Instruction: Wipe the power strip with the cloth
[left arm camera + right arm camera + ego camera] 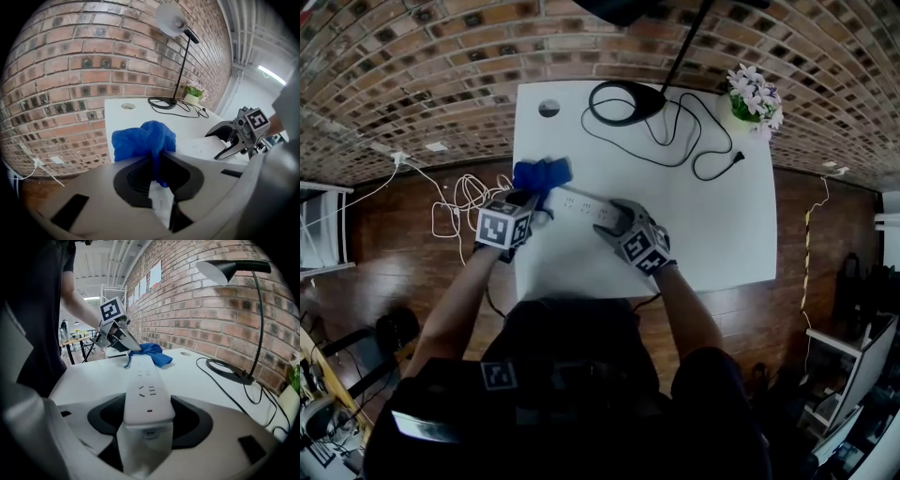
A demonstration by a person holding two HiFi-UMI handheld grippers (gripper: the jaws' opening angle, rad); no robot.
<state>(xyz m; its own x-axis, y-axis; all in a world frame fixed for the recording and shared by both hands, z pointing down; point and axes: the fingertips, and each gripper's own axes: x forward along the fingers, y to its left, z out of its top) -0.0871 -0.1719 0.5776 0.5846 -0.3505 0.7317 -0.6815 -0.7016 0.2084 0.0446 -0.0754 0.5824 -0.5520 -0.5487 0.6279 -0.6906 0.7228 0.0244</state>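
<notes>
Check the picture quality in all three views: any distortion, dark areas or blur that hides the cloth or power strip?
Head view: heavy fisheye curves the brick wall; the white table is bright, not blown out; the lower frame is dark. Left gripper view: black corners, cloth sharp. Right gripper view: power strip sharp, sockets readable, picture's left edge dark.

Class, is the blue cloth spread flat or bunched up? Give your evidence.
Bunched up: the blue cloth is a crumpled wad, its folds pinched by the left gripper at one end of the power strip.
</notes>
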